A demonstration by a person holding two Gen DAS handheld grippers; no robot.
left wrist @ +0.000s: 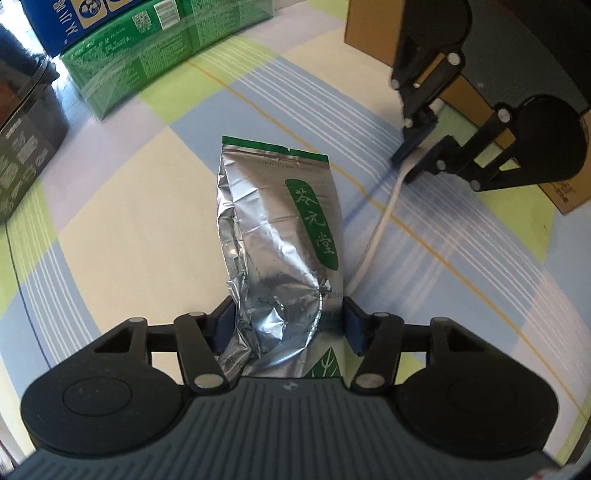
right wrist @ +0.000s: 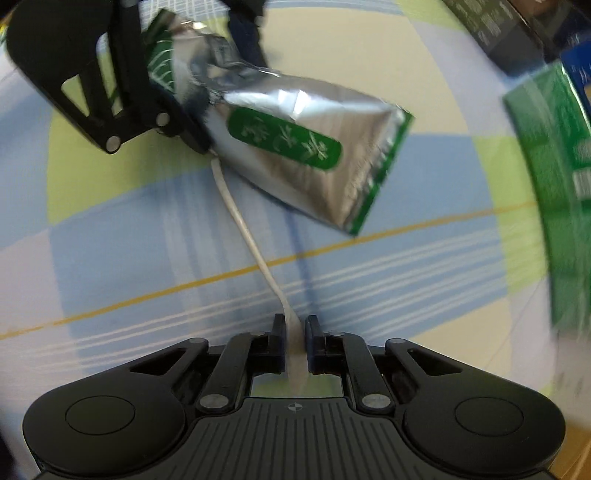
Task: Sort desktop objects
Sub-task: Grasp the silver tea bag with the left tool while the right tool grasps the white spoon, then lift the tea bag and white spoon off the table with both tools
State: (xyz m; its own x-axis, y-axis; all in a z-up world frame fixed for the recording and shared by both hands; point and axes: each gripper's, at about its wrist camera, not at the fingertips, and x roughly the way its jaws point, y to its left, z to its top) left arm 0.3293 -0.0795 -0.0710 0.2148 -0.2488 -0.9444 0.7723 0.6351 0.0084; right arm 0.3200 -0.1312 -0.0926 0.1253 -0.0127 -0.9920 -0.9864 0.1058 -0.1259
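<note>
A silver foil tea pouch [left wrist: 273, 236] with a green label lies lengthwise on the checked tablecloth [left wrist: 122, 229]. My left gripper [left wrist: 288, 321] is shut on its near end, and the foil is crumpled between the blue pads. In the right wrist view the same pouch [right wrist: 314, 158] is tilted, with the left gripper [right wrist: 192, 110] at its upper-left end. My right gripper [right wrist: 295, 328] points down and is shut on a thin white strip [right wrist: 243, 229] that runs up to the pouch's edge. The left wrist view shows the right gripper [left wrist: 413, 158] at upper right, with the white strip [left wrist: 380, 221] trailing from it.
A green carton [left wrist: 147, 55] with a blue box [left wrist: 74, 18] on it stands at the far left, and a dark box [left wrist: 26, 147] sits at the left edge. A brown cardboard box [left wrist: 373, 33] stands behind the right gripper. The green carton [right wrist: 546, 177] is blurred.
</note>
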